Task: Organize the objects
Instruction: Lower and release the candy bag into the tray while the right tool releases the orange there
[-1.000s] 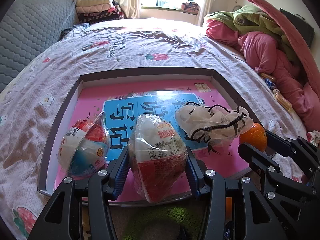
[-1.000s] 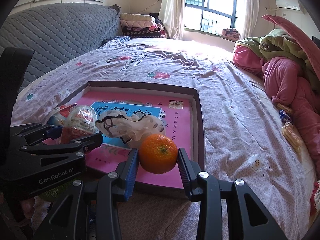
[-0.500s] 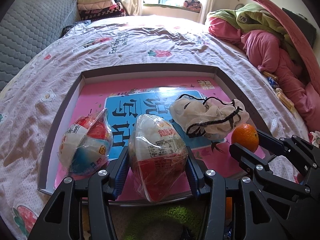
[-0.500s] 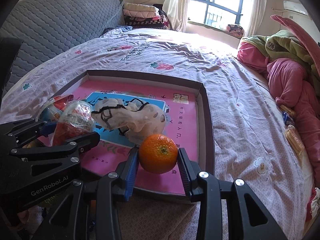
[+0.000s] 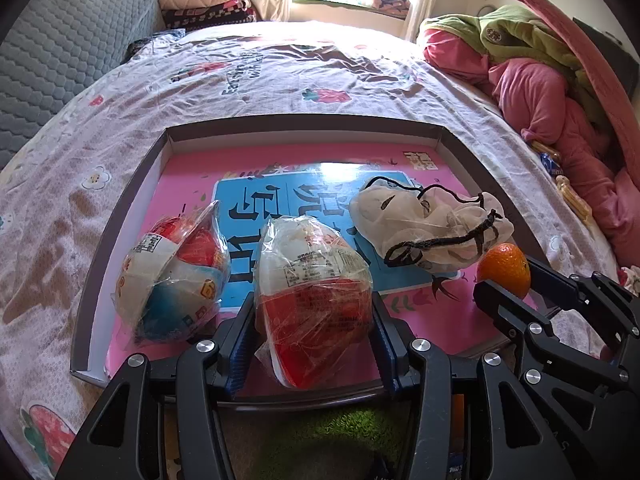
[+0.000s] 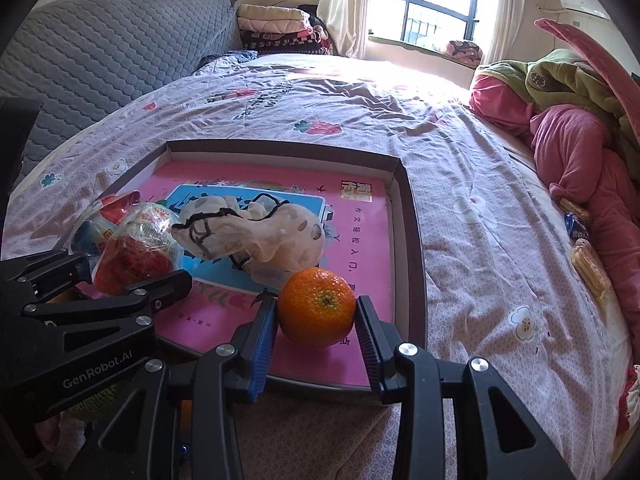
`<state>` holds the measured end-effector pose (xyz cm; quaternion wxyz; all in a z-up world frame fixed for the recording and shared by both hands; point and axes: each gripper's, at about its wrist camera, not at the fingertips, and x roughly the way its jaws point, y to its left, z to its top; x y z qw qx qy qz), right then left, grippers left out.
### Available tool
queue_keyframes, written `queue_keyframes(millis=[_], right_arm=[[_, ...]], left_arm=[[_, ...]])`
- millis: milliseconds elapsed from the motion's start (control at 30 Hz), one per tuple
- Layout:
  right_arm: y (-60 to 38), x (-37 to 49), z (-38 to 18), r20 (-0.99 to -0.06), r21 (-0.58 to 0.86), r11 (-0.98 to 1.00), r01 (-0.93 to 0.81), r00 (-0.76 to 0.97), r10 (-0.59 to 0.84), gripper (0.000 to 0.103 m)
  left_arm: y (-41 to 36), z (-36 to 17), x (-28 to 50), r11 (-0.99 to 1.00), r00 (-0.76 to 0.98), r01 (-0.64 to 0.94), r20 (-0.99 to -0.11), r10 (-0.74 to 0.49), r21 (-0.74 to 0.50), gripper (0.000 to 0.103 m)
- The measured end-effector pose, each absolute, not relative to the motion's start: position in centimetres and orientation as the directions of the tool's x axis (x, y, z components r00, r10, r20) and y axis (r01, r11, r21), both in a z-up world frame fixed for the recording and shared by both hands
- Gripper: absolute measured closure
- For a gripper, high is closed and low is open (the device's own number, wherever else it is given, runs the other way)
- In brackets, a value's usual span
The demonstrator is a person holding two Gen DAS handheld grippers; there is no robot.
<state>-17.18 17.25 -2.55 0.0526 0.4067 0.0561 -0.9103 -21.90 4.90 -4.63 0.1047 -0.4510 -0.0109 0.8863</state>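
Note:
A shallow pink-bottomed box (image 5: 120,216) (image 6: 412,216) lies on the bed. My left gripper (image 5: 312,320) is shut on a red-and-white wrapped snack (image 5: 312,292) over the box's near edge; it also shows in the right wrist view (image 6: 132,256). A second wrapped snack, red, white and blue (image 5: 172,276), lies in the box to its left. A cream drawstring pouch (image 5: 428,228) (image 6: 260,232) lies in the box. My right gripper (image 6: 316,320) is shut on an orange (image 6: 317,312) (image 5: 504,270) above the box's near right corner.
The bed has a lilac floral sheet (image 5: 280,72). Pink and green bedding (image 6: 572,136) is piled at the right, with small snack packets (image 6: 588,264) beside it. A grey quilted headboard (image 6: 100,64) stands at the left. Folded blankets (image 6: 276,28) are at the back.
Both grippers have moved forward and lower over the box with their loads. The orange now sits just beside the pouch.

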Motion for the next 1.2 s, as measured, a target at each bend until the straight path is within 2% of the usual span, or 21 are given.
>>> queue_keyframes(millis=[1200], right_arm=[[18.4, -15.6, -1.4, -0.749, -0.021, -0.992, 0.126, -0.659, -0.068, 0.063]], left_arm=[[5.0, -2.3, -19.7, -0.975, -0.591, -0.190, -0.781, 0.204, -0.112, 0.050]])
